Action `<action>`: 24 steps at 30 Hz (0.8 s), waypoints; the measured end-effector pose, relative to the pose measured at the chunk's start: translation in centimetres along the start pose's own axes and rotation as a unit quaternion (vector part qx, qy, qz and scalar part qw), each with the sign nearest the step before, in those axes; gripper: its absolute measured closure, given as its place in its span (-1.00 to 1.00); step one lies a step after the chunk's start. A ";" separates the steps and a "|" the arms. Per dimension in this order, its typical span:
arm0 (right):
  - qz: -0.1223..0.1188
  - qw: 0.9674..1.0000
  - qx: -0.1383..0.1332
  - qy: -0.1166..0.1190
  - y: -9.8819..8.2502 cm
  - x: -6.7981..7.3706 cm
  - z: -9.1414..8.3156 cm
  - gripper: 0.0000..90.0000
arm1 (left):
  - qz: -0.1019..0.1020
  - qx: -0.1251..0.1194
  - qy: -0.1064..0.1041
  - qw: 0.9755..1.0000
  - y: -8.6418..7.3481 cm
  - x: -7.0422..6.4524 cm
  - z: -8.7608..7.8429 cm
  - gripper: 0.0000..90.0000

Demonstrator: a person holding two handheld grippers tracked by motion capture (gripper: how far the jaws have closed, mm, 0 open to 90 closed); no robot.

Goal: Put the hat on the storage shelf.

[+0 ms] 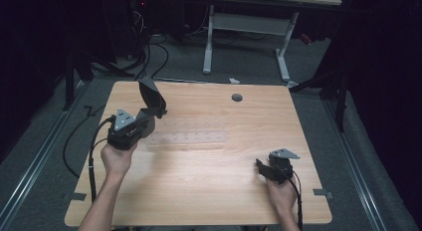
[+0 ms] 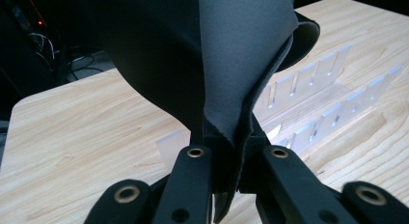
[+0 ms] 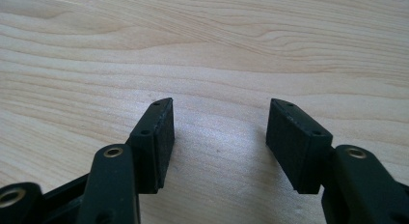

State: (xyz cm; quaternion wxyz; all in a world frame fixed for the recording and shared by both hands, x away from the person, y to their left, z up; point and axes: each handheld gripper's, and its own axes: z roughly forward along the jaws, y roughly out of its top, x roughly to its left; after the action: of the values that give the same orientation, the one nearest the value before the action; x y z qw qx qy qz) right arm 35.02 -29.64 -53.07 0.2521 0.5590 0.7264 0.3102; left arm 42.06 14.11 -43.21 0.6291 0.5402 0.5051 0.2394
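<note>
1. Your left gripper is clamped tight on the lower edge of a dark grey foam sheet, held up over the far-left part of the wooden table.
2. The sheet stands up from the jaws and curls over at its top. It looks folded or doubled at the pinch point; the left gripper view shows two layers between the pads.
3. Your right gripper is wide open and holds nothing. It sits low over bare wood at the near right.
4. Handling call: thin, soft and light, so it will flop and fold, not hold shape. The surface looks matte, so slipping is unlikely. An edge pinch works, but one point lets the rest droop.
5. For control, take a second hold with the right gripper on a free edge, well apart from the left pinch.
6. A clear slotted acrylic rack lies on the table just beyond the sheet, right of your left gripper. Keep the sheet's loose end from dragging across it.
</note>
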 end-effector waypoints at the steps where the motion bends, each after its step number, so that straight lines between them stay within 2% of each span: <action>1: 0.000 1.000 0.000 0.000 0.0 0.0 0.0 -0.03 | -0.003 -0.001 0.000 1.000 0.0 0.0 0.0 0.92; 4: 0.000 1.000 0.000 0.000 0.0 0.0 0.0 -0.04 | -0.019 -0.001 0.002 1.000 0.1 0.0 0.0 0.92; 10: 0.000 1.000 0.000 0.001 0.0 0.0 0.0 -0.04 | -0.023 0.004 0.005 1.000 0.0 0.0 0.3 0.92; 15: 0.000 1.000 0.001 0.001 0.0 0.0 0.0 -0.05 | -0.012 0.002 0.008 1.000 -0.5 0.0 0.5 0.92; 18: 0.001 1.000 0.001 0.001 0.0 0.0 0.0 -0.05 | -0.010 0.004 0.010 1.000 -1.1 0.6 0.5 0.92; 22: 0.000 1.000 0.000 0.001 0.0 0.0 0.0 -0.05 | -0.025 0.006 0.010 1.000 -2.0 1.5 0.4 0.92; 24: -0.001 1.000 0.001 0.000 0.0 0.0 0.0 -0.05 | -0.027 0.002 0.005 1.000 -2.4 1.7 0.2 0.91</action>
State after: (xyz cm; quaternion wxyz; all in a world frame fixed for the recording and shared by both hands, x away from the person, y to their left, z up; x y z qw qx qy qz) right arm 35.01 -29.62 -53.07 0.2517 0.5581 0.7275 0.3096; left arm 42.29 14.76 -46.06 0.6314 0.5266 0.5233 0.2242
